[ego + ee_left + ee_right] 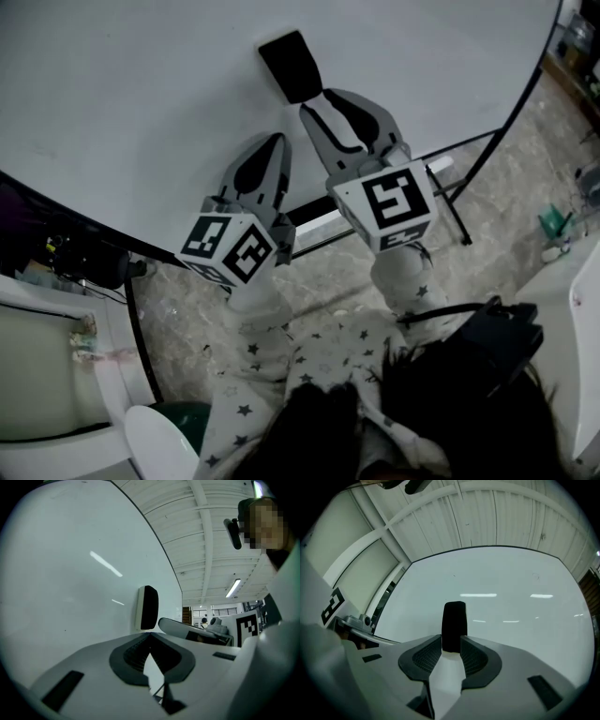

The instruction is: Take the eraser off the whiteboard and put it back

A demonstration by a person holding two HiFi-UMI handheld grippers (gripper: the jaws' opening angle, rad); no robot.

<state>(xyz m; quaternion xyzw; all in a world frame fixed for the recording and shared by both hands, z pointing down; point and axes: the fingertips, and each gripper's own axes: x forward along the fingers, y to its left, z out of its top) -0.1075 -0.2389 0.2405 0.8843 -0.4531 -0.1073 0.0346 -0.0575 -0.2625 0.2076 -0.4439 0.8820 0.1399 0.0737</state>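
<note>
The black eraser [292, 64] [147, 606] [454, 625] sticks upright on the whiteboard [141, 94]. My right gripper [314, 100] [451, 641] is just below it. Its jaws stand partly open, and the eraser's lower end lies at the fingertips, in line with the gap. I see no pad pressing on the eraser. My left gripper [278, 139] [150, 637] hangs to the left of the right one, close to the board, its pads meeting at the tips with nothing between them. The left gripper view shows one right finger [187, 629] reaching under the eraser.
The board's black rim and its stand legs [455, 202] run below the grippers over a speckled floor. A white ledge [314, 228] lies along the board's lower edge. A cluttered desk [42, 375] is at the left, a white rounded seat [159, 445] at the bottom and a green item [553, 222] at the right.
</note>
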